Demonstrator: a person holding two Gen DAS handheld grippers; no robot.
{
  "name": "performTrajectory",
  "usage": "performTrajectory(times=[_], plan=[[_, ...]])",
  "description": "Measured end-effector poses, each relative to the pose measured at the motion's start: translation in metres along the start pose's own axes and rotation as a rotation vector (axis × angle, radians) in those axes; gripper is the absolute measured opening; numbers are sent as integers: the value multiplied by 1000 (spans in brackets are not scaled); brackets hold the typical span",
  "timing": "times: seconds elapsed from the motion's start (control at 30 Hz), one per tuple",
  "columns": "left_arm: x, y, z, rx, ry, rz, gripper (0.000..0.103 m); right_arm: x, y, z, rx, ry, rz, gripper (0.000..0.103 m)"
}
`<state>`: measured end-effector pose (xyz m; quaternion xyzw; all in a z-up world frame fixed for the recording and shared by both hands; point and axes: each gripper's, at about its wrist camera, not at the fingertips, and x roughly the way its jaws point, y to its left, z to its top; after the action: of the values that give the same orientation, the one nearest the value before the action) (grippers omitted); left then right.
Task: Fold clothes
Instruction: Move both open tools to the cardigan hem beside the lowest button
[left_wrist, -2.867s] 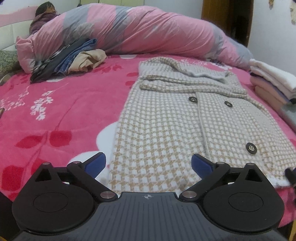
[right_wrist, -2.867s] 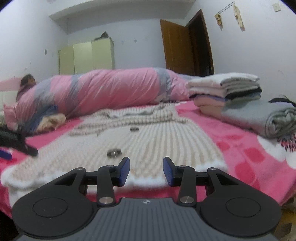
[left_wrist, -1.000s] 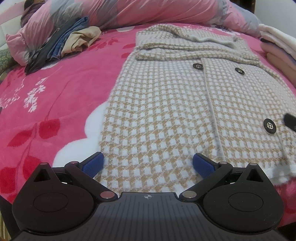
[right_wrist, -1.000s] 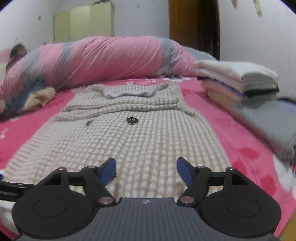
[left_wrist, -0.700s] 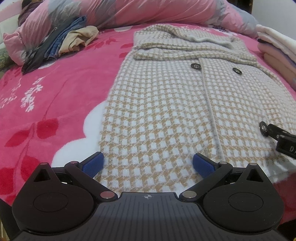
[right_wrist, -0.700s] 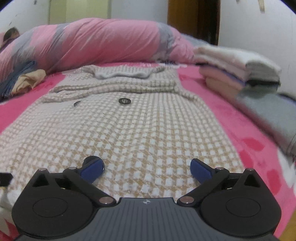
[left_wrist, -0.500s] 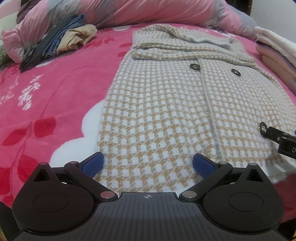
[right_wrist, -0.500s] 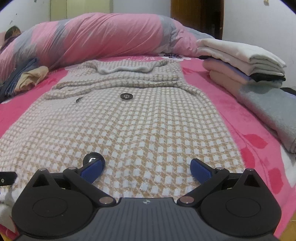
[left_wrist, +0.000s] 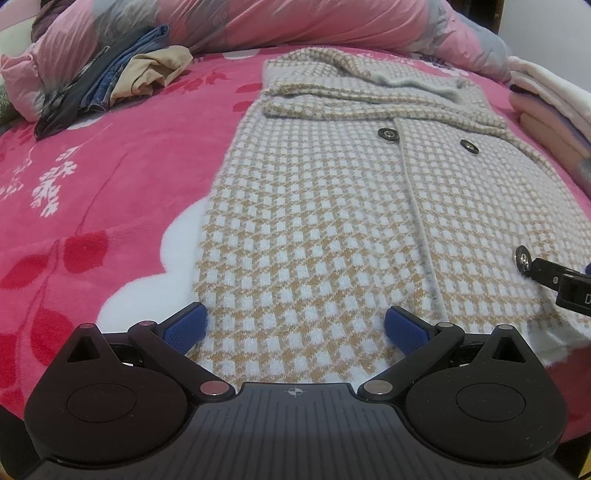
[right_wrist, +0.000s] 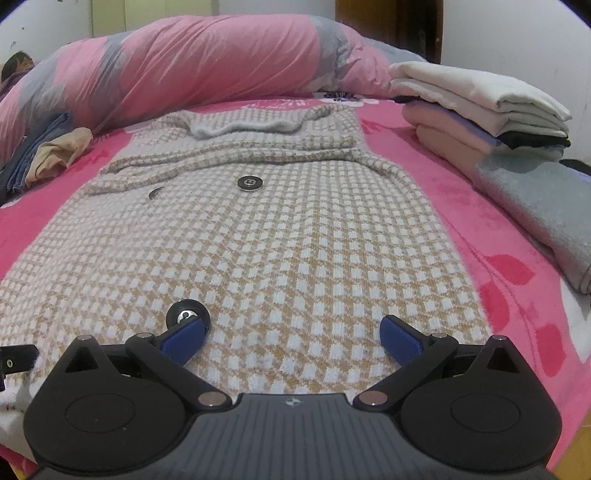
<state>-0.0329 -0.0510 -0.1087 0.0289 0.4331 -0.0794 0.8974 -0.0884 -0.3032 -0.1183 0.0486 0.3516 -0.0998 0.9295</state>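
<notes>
Checked knit cardigan (left_wrist: 332, 221) lies flat on the bed (left_wrist: 92, 184); soft, thick, limp, best pinched at its near hem; left hand-held gripper (left_wrist: 294, 325) and right hand-held gripper (right_wrist: 291, 338) both spread wide, empty.

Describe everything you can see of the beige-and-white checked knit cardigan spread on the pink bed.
The beige-and-white checked knit cardigan lies flat, front up, on the pink floral blanket. It looks thick and fuzzy, with a pale grey collar at the far end and sleeves folded across the chest. Dark round buttons flank the front placket. The open left gripper and open right gripper each straddle the near hem, holding nothing.
</notes>
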Motion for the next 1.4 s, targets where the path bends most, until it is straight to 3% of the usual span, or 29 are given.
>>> performTrajectory(times=[0.3,0.57,0.83,1.4], plan=[[-5,6,1,-16,-19,-27,103,-5,-8,0,29,-17,35,103],[-20,17,3,-62,-108,-81,103,-9,-19,2,104,-41,78,103],[-30,18,4,-79,-175,-137,103,-22,-20,3,95,-108,74,102],[-32,13,0,-59,-205,-124,103,-26,-21,-1,107,-132,64,93]])
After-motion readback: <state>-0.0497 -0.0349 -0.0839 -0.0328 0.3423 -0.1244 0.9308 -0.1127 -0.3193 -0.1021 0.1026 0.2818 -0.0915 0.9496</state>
